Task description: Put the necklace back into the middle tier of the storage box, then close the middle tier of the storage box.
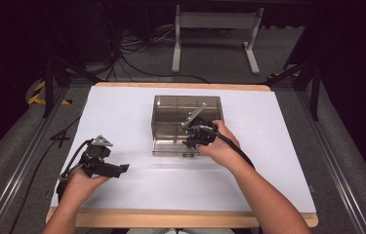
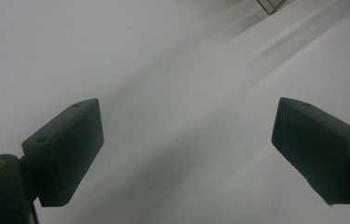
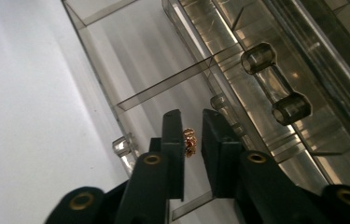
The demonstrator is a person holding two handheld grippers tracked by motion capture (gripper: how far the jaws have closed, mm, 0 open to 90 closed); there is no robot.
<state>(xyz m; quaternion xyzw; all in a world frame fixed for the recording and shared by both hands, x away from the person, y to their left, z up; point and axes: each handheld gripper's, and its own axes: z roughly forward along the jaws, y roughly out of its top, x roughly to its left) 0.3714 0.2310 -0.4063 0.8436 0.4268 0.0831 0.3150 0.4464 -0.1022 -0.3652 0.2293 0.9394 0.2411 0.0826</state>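
You are working on a white sheet (image 1: 122, 112) that covers a wooden table (image 1: 180, 218), whose pale edge shows along the near and far sides. Around it lie grey floor, rails to either side, a tangle of dark cables at the far left and the white legs of a stand (image 1: 214, 36) beyond the far edge; the rest of the room is dark. A clear smoky plastic organizer box (image 1: 171, 114) with dividers sits near the middle of the sheet. Your right gripper (image 1: 201, 135) is at its near right corner, and in the right gripper view its jaws stand close together with a small coppery, knobbly trinket (image 3: 190, 141) pinched between them, over one of the box's near compartments. What the trinket is exactly is too small to make out, and your hand (image 1: 222, 146) hides that corner of the box from above. Your left gripper (image 1: 110, 168) rests low over bare sheet at the near left, well apart from the box, its jaws spread wide with nothing between them. Its own view is blurred, with one box corner (image 2: 270, 5) cut off at the top.
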